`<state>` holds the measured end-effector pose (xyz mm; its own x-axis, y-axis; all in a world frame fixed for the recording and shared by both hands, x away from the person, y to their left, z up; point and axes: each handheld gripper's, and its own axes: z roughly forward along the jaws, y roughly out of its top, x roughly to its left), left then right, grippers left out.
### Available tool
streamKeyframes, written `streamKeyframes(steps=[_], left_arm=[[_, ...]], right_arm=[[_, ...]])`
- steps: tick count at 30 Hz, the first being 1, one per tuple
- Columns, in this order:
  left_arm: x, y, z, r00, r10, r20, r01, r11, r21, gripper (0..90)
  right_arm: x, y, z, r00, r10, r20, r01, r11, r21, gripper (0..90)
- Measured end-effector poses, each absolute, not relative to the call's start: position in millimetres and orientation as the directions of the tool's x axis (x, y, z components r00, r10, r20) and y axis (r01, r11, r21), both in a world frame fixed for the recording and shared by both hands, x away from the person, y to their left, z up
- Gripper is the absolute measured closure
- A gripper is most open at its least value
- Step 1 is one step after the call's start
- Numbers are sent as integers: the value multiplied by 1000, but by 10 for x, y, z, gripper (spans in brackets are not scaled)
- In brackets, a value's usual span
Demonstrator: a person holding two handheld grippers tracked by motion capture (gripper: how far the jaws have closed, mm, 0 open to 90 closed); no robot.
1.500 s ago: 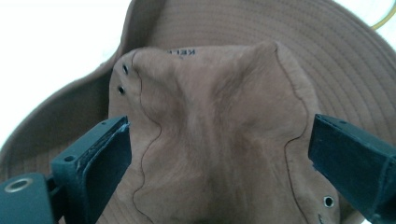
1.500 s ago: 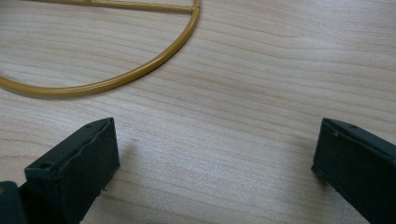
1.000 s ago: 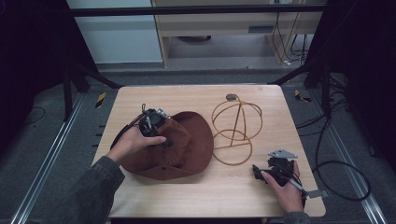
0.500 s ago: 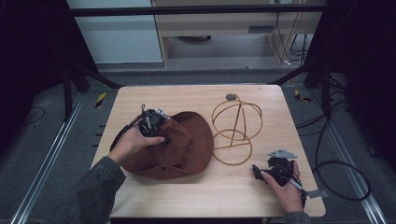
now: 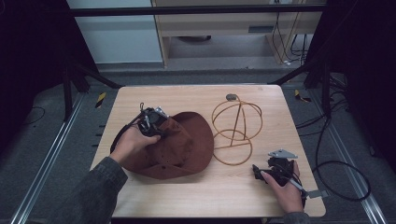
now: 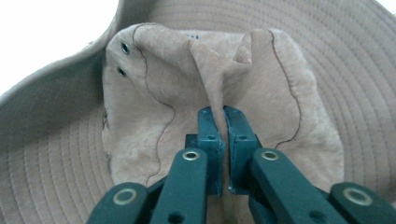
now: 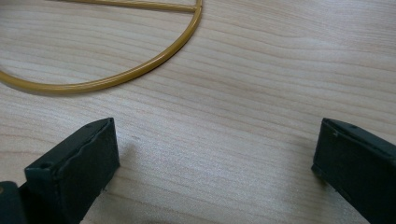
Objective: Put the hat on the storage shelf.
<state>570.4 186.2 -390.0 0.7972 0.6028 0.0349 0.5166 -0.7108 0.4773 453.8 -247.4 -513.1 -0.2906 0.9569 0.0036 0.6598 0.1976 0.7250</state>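
Observation:
A brown wide-brimmed hat (image 5: 182, 149) lies on the wooden table (image 5: 196, 98), left of a gold wire hat stand (image 5: 236, 126). My left gripper (image 5: 156, 122) rests on the hat's crown. Its jaws have just been closing, and in the left gripper view they pinch a raised fold of the crown fabric (image 6: 219, 79) between them (image 6: 220, 112). My right gripper (image 5: 261, 173) lies low at the table's front right, jaws wide apart (image 7: 210, 163) over bare wood, with the stand's base ring (image 7: 116, 77) just beyond them.
Cables trail off the table's right side (image 5: 336, 163). A shelf unit (image 5: 224, 28) and dark frame legs stand beyond the far edge. A small dark knob (image 5: 230, 97) tops the wire stand.
The left gripper's jaws have closed on the hat's crown. Neither hand has shifted on the table, and the hat and stand lie as before.

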Motion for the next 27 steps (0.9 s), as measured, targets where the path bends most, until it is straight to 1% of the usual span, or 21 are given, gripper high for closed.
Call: streamKeyframes(steps=[6, 11, 18, 27], left_arm=[[5636, 1955, -3760, 793, 607, 46, 500, -693, 520, 882], [5525, 2057, -3623, 799, 597, 76, 464, -691, 555, 882], [5400, 2231, -3395, 800, 595, 83, 427, -661, 617, 883], [5214, 2235, -3170, 818, 559, 134, 365, -685, 631, 883]], right_arm=[[4538, -2474, -5131, -291, 957, 4, 660, 198, 725, 4], [4537, -2474, -5131, -291, 957, 4, 660, 197, 725, 4], [4539, -2474, -5132, -290, 957, 3, 660, 197, 725, 4], [4539, -2473, -5132, -290, 957, 3, 660, 197, 725, 4]])
